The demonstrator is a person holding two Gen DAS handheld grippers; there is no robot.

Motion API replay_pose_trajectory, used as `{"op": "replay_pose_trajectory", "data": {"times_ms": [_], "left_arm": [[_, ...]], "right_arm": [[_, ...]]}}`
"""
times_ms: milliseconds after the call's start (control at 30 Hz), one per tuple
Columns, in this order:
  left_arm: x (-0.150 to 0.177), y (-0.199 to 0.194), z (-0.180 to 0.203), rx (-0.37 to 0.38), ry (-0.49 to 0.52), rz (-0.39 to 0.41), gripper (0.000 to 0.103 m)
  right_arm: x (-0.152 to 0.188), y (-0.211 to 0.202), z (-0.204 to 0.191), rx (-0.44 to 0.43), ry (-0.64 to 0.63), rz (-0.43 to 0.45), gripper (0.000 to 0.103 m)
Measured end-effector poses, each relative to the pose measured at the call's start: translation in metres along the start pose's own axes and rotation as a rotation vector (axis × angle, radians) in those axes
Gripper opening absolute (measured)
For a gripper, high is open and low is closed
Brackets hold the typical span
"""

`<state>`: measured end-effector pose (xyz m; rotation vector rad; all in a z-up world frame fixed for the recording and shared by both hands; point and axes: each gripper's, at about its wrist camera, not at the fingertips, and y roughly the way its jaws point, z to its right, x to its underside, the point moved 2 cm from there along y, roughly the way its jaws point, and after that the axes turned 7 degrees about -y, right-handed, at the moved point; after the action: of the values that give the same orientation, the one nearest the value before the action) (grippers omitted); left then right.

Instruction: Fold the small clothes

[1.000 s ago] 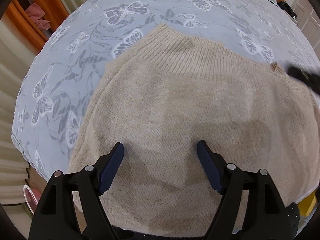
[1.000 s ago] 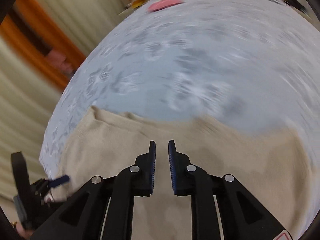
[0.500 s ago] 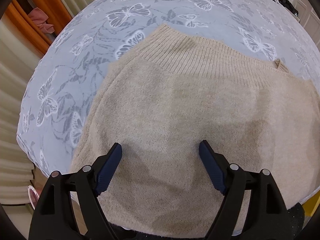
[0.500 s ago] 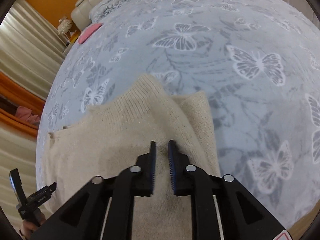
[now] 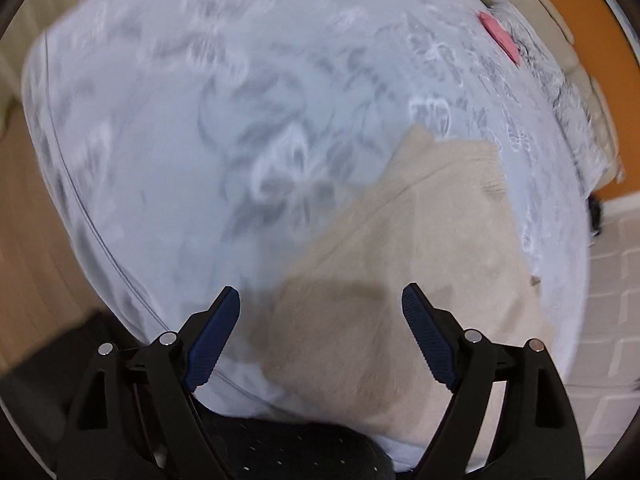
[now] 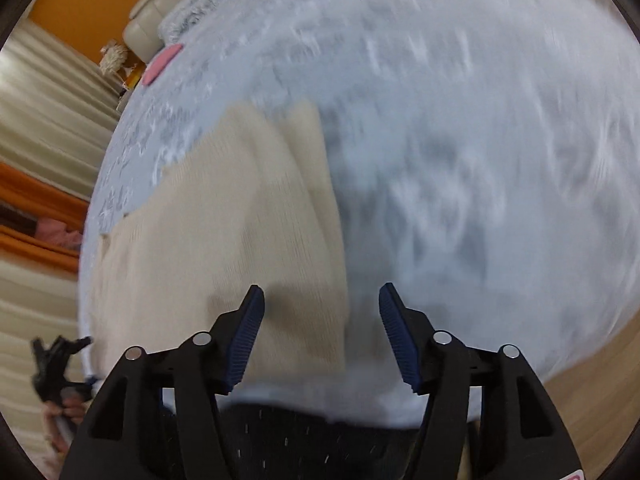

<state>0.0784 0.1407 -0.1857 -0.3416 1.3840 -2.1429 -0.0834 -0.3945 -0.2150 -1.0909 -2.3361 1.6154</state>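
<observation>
A beige knit sweater [image 5: 420,264] lies flat on the bed's butterfly-print cover [image 5: 200,128]. In the left wrist view my left gripper [image 5: 320,320] is open and empty, above the sweater's near left edge. In the right wrist view the sweater [image 6: 224,232] lies to the left, with a folded part along its right edge. My right gripper [image 6: 322,320] is open and empty over that right edge. The left gripper also shows small at the far left of the right wrist view [image 6: 56,360]. Both views are blurred by motion.
A pink item [image 5: 502,36] lies far up the bed, also in the right wrist view [image 6: 162,62]. A cream headboard [image 6: 160,12] and orange wall stand behind. Curtains [image 6: 44,120] hang on the left. Wooden floor [image 5: 36,260] shows past the bed's edge.
My right gripper has opened from shut. My left gripper has swung left, so the sweater now sits to its right. Both views have turned and blurred.
</observation>
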Motion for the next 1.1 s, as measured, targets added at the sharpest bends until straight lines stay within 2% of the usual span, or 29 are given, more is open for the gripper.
{"op": "replay_pose_trajectory", "data": {"times_ms": [67, 100, 133, 167, 200, 233, 267, 333, 400, 467, 500, 533, 567, 633, 700, 767, 800, 833, 867, 900, 933, 967, 1000, 1033, 1100], "left_arm": [[0.007, 0.011, -0.005, 0.052, -0.048, -0.047, 0.081], [0.011, 0.018, -0.007, 0.069, -0.071, -0.055, 0.081], [0.012, 0.018, -0.006, 0.065, -0.076, -0.037, 0.079], [0.013, 0.016, -0.002, 0.067, -0.072, -0.02, 0.062], [0.014, 0.014, 0.0, 0.066, -0.065, -0.021, 0.042], [0.014, 0.011, 0.003, 0.073, -0.064, -0.02, 0.03], [0.012, 0.006, 0.003, 0.102, -0.071, -0.027, 0.025], [0.009, -0.013, 0.007, 0.149, -0.078, -0.016, 0.024], [0.011, -0.028, 0.009, 0.155, -0.045, 0.0, 0.023], [0.017, -0.023, 0.006, 0.124, -0.035, -0.014, 0.023], [0.02, -0.012, 0.001, 0.099, -0.045, -0.038, 0.023], [0.021, -0.002, -0.005, 0.078, -0.067, -0.056, 0.023], [0.022, 0.007, -0.011, 0.066, -0.093, -0.069, 0.024], [0.024, 0.006, -0.016, 0.085, -0.124, -0.055, 0.024], [0.023, -0.001, -0.011, 0.087, -0.087, -0.044, 0.025], [0.02, -0.001, -0.01, 0.086, -0.082, -0.054, 0.026], [0.019, -0.001, -0.011, 0.087, -0.09, -0.058, 0.027], [0.019, 0.001, -0.012, 0.086, -0.103, -0.063, 0.027], [0.019, 0.002, -0.012, 0.085, -0.114, -0.065, 0.029], [0.02, 0.005, -0.01, 0.084, -0.12, -0.062, 0.03], [0.02, 0.007, -0.007, 0.082, -0.122, -0.057, 0.03], [0.021, 0.008, -0.007, 0.082, -0.121, -0.053, 0.03], [0.022, 0.009, -0.008, 0.082, -0.119, -0.051, 0.03], [0.022, 0.009, -0.009, 0.083, -0.115, -0.049, 0.03], [0.02, 0.007, -0.009, 0.1, -0.11, -0.049, 0.028]], "right_arm": [[0.013, 0.013, 0.005, -0.077, 0.085, -0.024, 0.061], [0.016, 0.017, 0.006, -0.112, 0.122, -0.01, 0.061], [0.015, 0.02, 0.004, -0.141, 0.134, 0.01, 0.046], [0.012, 0.023, 0.001, -0.164, 0.144, 0.009, 0.033], [0.009, 0.023, -0.002, -0.183, 0.151, 0.004, 0.025], [0.004, 0.017, -0.006, -0.191, 0.144, 0.02, 0.021], [0.0, 0.007, -0.013, -0.198, 0.12, 0.05, 0.02], [-0.009, -0.024, -0.027, -0.209, 0.053, 0.116, 0.019], [-0.012, -0.039, -0.031, -0.185, -0.001, 0.141, 0.018], [-0.01, -0.021, -0.017, -0.103, -0.021, 0.089, 0.018], [-0.006, -0.006, -0.008, -0.065, -0.02, 0.042, 0.019], [0.001, 0.018, 0.005, -0.025, -0.002, -0.042, 0.021], [0.006, 0.025, 0.011, -0.018, 0.016, -0.059, 0.021], [0.008, 0.01, 0.006, -0.032, 0.054, 0.005, 0.026], [0.007, -0.012, -0.011, 0.059, 0.002, 0.06, 0.031], [0.003, -0.027, -0.029, 0.166, -0.08, 0.097, 0.032], [0.001, -0.042, -0.044, 0.214, -0.135, 0.155, 0.032], [-0.004, -0.049, -0.05, 0.217, -0.155, 0.187, 0.032], [-0.008, -0.057, -0.067, 0.177, -0.184, 0.229, 0.032], [-0.014, -0.058, -0.079, 0.109, -0.217, 0.228, 0.032], [-0.018, -0.048, -0.103, 0.022, -0.281, 0.185, 0.025], [-0.02, -0.04, -0.118, -0.024, -0.32, 0.155, 0.019], [-0.023, -0.027, -0.141, -0.082, -0.375, 0.123, 0.004], [-0.027, -0.009, -0.167, -0.125, -0.425, 0.087, 0.001], [-0.035, 0.019, -0.197, -0.148, -0.474, 0.044, 0.0]]}}
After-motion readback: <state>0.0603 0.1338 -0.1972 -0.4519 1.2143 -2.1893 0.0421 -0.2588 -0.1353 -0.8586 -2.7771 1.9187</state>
